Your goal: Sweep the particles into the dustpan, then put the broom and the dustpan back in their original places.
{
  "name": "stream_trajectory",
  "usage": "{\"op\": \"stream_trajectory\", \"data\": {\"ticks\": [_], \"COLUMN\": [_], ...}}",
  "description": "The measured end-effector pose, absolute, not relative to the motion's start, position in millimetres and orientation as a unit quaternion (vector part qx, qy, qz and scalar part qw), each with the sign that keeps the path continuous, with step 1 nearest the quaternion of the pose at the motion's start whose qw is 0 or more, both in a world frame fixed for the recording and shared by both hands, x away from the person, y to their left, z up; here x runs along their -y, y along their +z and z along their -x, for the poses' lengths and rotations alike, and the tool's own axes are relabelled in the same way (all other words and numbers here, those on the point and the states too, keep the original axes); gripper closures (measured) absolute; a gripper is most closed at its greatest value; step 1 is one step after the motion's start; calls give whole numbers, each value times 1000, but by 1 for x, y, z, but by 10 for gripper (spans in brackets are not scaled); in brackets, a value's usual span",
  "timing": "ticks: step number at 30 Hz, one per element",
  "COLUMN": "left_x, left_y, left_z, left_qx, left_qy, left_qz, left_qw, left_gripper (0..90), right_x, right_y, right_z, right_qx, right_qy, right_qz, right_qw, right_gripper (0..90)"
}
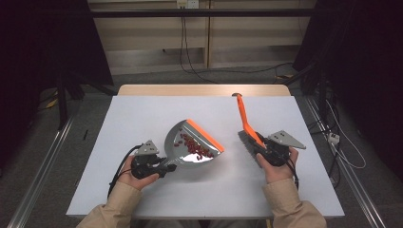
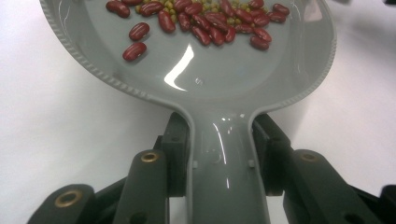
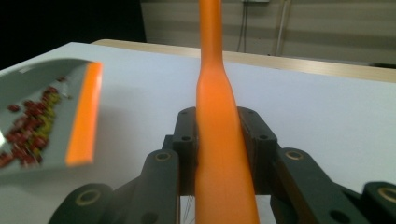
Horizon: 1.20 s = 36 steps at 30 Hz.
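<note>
The left gripper sat near the front edge of the white table, left of its middle, with its jaws pinched on the grey handle of the dustpan. In the left gripper view the two black pads pressed against either side of that handle. The pan reached from there toward the table's centre, its orange lip pointing toward the far right corner. A heap of red beans lay inside it, gathered near the lip, with small yellow-green grains mixed among them.

The right gripper was held right of centre, about as close to the front edge, its jaws clamped on the orange handle of the brush. The right gripper view showed the pads tight on both sides of the handle. That handle ran away toward the far edge; the grey bristles lay beside the hand, near the dustpan's lip but apart from it
</note>
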<state>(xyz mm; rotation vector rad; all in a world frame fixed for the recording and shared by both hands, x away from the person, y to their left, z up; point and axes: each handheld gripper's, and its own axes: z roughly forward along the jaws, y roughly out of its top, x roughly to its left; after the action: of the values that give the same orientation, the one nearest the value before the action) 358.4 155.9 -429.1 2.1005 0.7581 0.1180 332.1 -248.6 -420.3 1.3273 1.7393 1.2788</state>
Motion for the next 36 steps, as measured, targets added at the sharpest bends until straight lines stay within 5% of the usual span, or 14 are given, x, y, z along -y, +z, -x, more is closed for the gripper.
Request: {"op": "stream_trajectory", "data": {"ticks": [16, 21, 26, 32, 36], "left_x": [-212, -213, -208, -205, -210], "left_y": [-436, -443, -445, -444, -438], "left_z": [-370, -372, -366, -347, -340], "left_qx": [-471, -499, -488, -472, -441], "left_qy": [132, 125, 113, 97, 111], "left_qz": [-789, -780, -779, -770, -764], "left_qw": [372, 356, 377, 419, 458], "left_gripper": [632, 627, 579, 342, 200], "right_x": [291, 273, 255, 260, 273], "right_y": [-437, -442, -455, -450, -453], "right_z": [-323, -321, -317, -304, -293], "right_qx": [-667, -684, -688, -663, -657], "right_qy": [364, 375, 402, 465, 472], "right_qz": [-527, -511, -519, -513, -519], "right_qw": [382, 361, 310, 284, 276], "right_gripper": [709, 674, 511, 278, 206]}}
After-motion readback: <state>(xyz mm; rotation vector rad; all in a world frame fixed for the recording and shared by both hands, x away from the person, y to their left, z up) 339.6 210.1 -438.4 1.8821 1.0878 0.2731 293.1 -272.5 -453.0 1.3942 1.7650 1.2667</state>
